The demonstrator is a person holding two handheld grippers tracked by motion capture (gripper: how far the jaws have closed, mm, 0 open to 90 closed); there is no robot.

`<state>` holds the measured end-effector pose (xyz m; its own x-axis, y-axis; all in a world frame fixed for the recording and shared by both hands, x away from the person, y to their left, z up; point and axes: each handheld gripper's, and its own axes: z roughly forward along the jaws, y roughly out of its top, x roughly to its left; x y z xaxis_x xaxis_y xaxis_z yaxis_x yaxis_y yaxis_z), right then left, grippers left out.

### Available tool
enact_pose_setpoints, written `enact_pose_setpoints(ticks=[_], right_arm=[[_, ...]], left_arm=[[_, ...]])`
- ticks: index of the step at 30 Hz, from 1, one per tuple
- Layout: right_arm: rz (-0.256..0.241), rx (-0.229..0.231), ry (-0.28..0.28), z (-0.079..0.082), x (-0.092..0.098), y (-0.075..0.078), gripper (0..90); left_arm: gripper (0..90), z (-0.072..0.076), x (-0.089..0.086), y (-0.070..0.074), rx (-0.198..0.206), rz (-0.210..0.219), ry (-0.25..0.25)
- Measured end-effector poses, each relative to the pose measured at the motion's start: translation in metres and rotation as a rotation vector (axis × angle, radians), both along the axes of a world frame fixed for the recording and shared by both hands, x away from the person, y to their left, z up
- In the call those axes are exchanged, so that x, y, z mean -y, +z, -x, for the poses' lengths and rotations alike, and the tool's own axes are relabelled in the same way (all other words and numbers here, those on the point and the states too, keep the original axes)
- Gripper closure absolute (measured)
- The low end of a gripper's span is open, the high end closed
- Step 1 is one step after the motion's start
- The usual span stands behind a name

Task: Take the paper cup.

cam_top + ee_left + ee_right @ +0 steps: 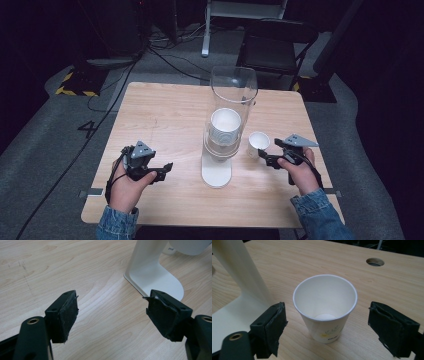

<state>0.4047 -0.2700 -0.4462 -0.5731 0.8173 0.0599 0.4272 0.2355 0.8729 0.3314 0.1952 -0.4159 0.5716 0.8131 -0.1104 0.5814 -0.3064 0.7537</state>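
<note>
A white paper cup (258, 143) (325, 306) stands upright and empty on the wooden table, just right of a cup dispenser (226, 120). The dispenser has a clear tube, a stack of white cups inside and a white base (216, 172) (155, 281). My right gripper (263, 158) (327, 327) is open, its jaws standing either side of the cup without touching it. My left gripper (168, 167) (112, 315) is open over bare table, left of the dispenser's base, with nothing between its pads.
The wooden table (165, 115) has a round cable hole (375, 262) beyond the cup. Behind the table stand a black chair (272, 47) and cables on grey floor. The dispenser's white upright (239, 270) is close on the right gripper's left.
</note>
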Motion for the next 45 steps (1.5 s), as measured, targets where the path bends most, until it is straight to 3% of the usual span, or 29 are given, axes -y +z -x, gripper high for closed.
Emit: enact_pose_setpoints(ticks=[4,10,15,17,21,26,27,31,37,45], right_arm=[[-0.002,0.004,0.013,0.009,0.014,0.014,15.8],[-0.010,0.001,-0.025,0.021,0.039,0.031,15.8],[0.006,0.006,-0.053,0.025,0.052,0.036,15.8],[0.043,0.000,-0.063,0.026,0.060,0.038,15.8],[0.089,-0.033,-0.068,0.026,0.068,0.038,15.9],[0.086,-0.041,-0.102,0.025,0.081,0.037,15.9],[0.116,-0.048,-0.080,0.023,0.087,0.037,15.9],[0.141,-0.066,-0.079,0.022,0.096,0.035,15.9],[0.103,-0.036,-0.141,0.017,0.109,0.027,15.8],[0.085,-0.060,-0.153,0.008,0.113,0.009,15.9]], left_arm=[[24.5,-0.003,0.000,0.000,-0.004,-0.010,-0.002],[22.8,-0.011,-0.002,-0.002,-0.010,-0.020,-0.009],[20.5,-0.014,-0.004,-0.004,-0.018,-0.028,-0.006],[19.8,-0.016,-0.006,-0.005,-0.018,-0.040,-0.004],[18.6,-0.020,-0.013,-0.009,-0.008,-0.085,-0.012],[17.8,-0.021,-0.020,-0.012,-0.021,-0.080,0.017],[17.7,-0.021,-0.022,-0.013,-0.025,-0.077,0.021],[17.6,-0.022,-0.026,-0.016,-0.030,-0.074,0.041],[17.5,-0.025,-0.031,-0.022,-0.026,-0.074,0.069],[17.4,-0.027,-0.039,-0.029,-0.016,-0.081,0.089]])
